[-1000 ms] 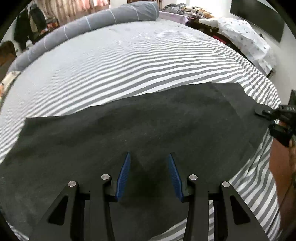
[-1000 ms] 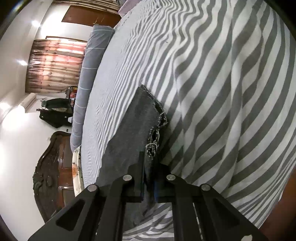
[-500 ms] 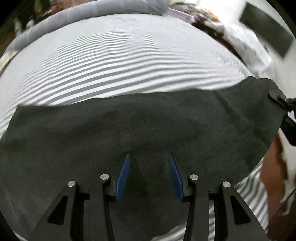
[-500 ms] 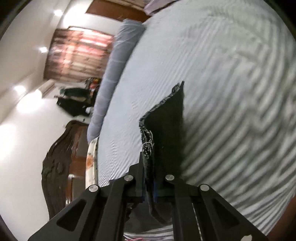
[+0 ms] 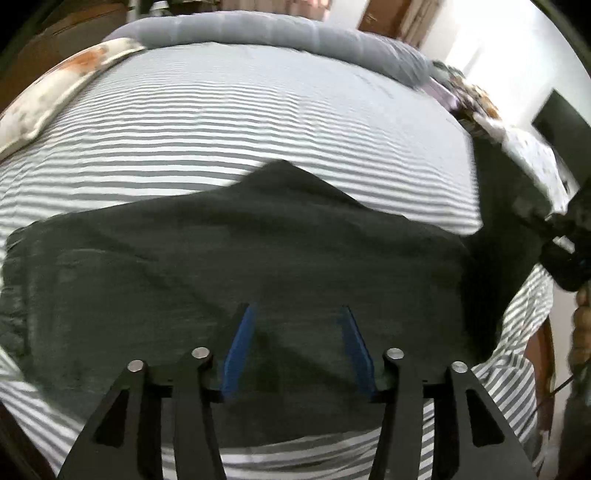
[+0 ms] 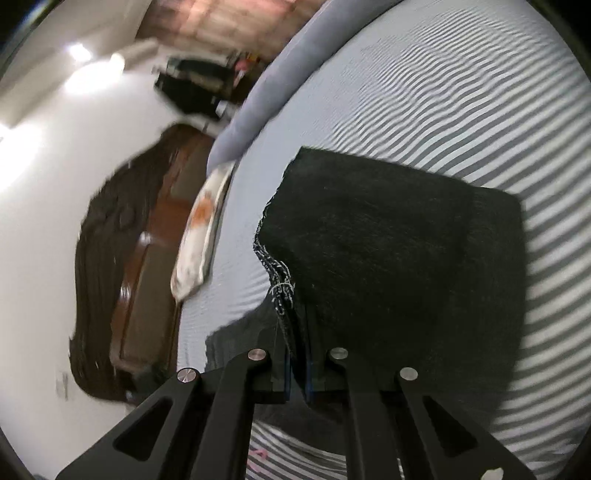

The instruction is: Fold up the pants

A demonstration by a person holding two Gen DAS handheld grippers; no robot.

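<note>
Dark grey pants (image 5: 236,258) lie flat across a grey-and-white striped bed (image 5: 258,110). My left gripper (image 5: 297,347) is open, its blue pads just above the cloth near the bed's front edge. My right gripper (image 6: 298,373) is shut on the frayed hem end of the pants (image 6: 388,251), lifted off the bed with the cloth draped over toward the rest of the garment. In the left wrist view the right gripper (image 5: 565,243) holds the raised end at the far right.
A long grey bolster (image 5: 280,29) lies along the far edge of the bed. A white and orange pillow (image 5: 55,92) sits at the far left. A dark wooden headboard (image 6: 122,258) stands beyond. Clutter and a dotted cloth (image 5: 532,155) lie at the right.
My right gripper has lifted the pants' hem end off the bed and carried it up and over toward the left. The left gripper stays open above the cloth; its view has swung left.
</note>
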